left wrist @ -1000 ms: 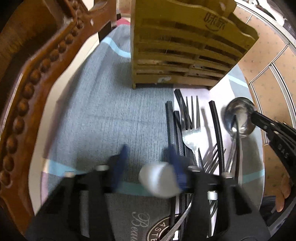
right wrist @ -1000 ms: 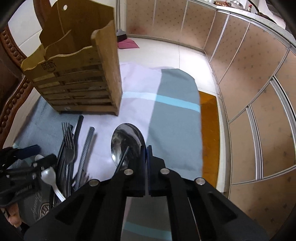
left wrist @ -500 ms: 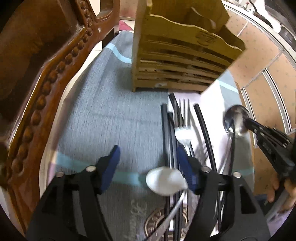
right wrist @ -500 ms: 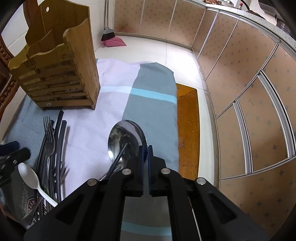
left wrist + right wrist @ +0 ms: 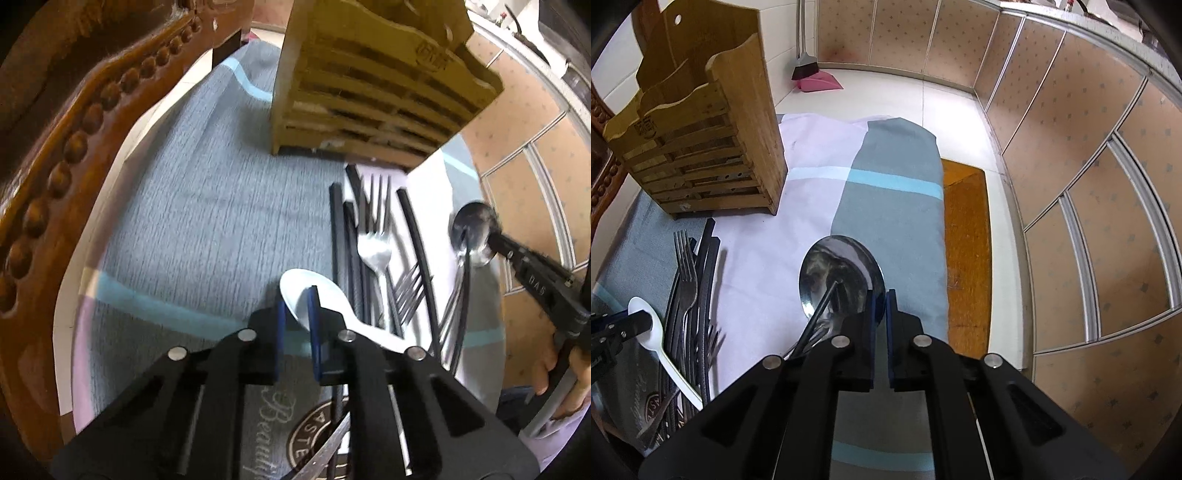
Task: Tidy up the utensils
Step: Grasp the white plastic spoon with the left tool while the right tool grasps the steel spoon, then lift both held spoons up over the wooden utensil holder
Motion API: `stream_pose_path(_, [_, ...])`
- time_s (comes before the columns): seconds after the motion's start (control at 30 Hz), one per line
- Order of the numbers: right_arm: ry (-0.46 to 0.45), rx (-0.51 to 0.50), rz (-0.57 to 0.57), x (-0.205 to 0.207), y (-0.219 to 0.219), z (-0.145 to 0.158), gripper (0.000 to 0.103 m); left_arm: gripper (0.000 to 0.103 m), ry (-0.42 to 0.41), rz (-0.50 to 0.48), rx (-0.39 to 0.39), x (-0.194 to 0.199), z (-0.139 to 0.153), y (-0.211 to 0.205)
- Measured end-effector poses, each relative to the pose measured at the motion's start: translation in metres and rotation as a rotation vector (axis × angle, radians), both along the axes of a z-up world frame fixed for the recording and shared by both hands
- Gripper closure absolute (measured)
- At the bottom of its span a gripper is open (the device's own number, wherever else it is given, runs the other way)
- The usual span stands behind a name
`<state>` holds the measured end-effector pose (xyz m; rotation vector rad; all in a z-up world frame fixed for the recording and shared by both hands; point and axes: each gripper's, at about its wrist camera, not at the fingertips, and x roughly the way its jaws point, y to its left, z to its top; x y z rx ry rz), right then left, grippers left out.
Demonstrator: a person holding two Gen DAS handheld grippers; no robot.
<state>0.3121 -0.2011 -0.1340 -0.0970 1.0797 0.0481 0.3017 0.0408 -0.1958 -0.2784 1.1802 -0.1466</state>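
Left tool (image 5: 295, 306) has just snapped nearly closed on the white spoon's (image 5: 314, 295) bowl; right tool (image 5: 881, 306) pinches the steel ladle (image 5: 838, 277), both set for the rack (image 5: 376, 85) ahead.

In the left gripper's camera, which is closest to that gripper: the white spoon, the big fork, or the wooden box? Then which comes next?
1. White spoon: its bowl sits right between the left gripper fingers.
2. Big fork: a little ahead and to the right, lying among the black chopsticks.
3. Wooden box: farthest, standing at the top of the view.
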Motion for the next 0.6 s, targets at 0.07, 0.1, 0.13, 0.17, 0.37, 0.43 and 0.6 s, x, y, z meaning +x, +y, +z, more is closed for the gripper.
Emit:
stream_pose_path(0.07, [0.001, 0.024, 0.002, 0.000, -0.002, 0.001, 0.098, 0.093, -0.033, 0.002, 0.005, 0.001, 0.007, 0.001])
stream_pose_path(0.1, [-0.001, 0.033, 0.006, -0.001, -0.004, 0.002, 0.098, 0.093, -0.048, -0.001, 0.017, 0.001, 0.011, 0.000])
stream_pose_path(0.13, [-0.003, 0.038, 0.008, -0.002, -0.004, 0.002, 0.099, 0.093, -0.058, -0.002, 0.029, 0.003, 0.013, 0.000])
stream_pose_path(0.17, [-0.006, 0.043, 0.017, -0.003, -0.004, 0.003, 0.099, 0.093, -0.064, -0.005, 0.039, 0.004, 0.014, -0.001])
stream_pose_path(0.37, [-0.009, 0.033, 0.140, -0.012, 0.014, 0.008, 0.099, 0.093, -0.065, -0.016, 0.151, 0.025, 0.003, -0.014])
stream_pose_path(0.43, [0.000, 0.033, 0.164, -0.013, 0.018, 0.008, 0.099, 0.093, -0.062, -0.013, 0.165, 0.029, 0.001, -0.015])
stream_pose_path(0.6, [0.024, 0.109, 0.151, -0.008, 0.013, 0.005, 0.082, 0.077, -0.046, -0.015, 0.169, 0.042, -0.008, -0.029])
